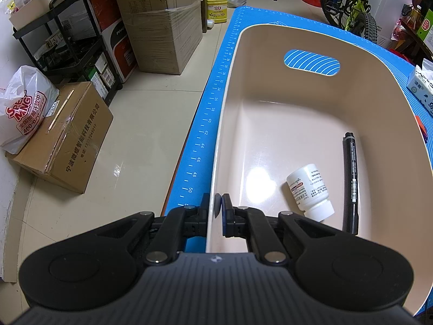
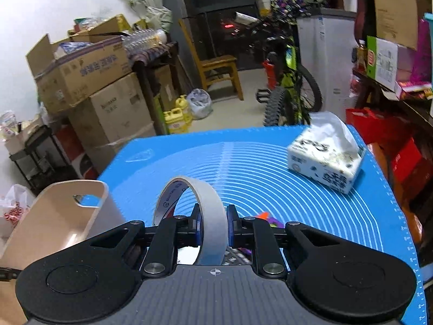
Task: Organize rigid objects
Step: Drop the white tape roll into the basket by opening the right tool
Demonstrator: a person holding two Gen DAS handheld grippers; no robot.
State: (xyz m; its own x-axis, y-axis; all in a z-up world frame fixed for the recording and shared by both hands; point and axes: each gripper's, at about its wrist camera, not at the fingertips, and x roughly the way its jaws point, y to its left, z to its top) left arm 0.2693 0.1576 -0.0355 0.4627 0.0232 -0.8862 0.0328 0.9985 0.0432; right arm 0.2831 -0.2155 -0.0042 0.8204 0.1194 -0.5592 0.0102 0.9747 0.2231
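Observation:
A beige plastic bin (image 1: 230,86) stands on the blue mat (image 1: 205,124). Inside lie a white pill bottle (image 1: 310,191) on its side and a black marker (image 1: 351,181). My left gripper (image 1: 217,208) is shut on the bin's near left rim, one finger outside, one inside. In the right wrist view my right gripper (image 2: 213,222) is shut on the band of a white masking tape roll (image 2: 213,214), held upright above the mat (image 2: 270,168). The bin (image 2: 62,211) sits to its left. Small colourful objects (image 2: 266,218) lie on the mat behind the gripper, mostly hidden.
A tissue pack (image 2: 324,159) lies at the mat's far right, also at the right edge of the left wrist view (image 1: 422,86). Cardboard boxes (image 1: 159,24), a black rack (image 1: 67,43), yellow jugs (image 1: 216,6) and a bicycle (image 1: 351,5) stand around the table.

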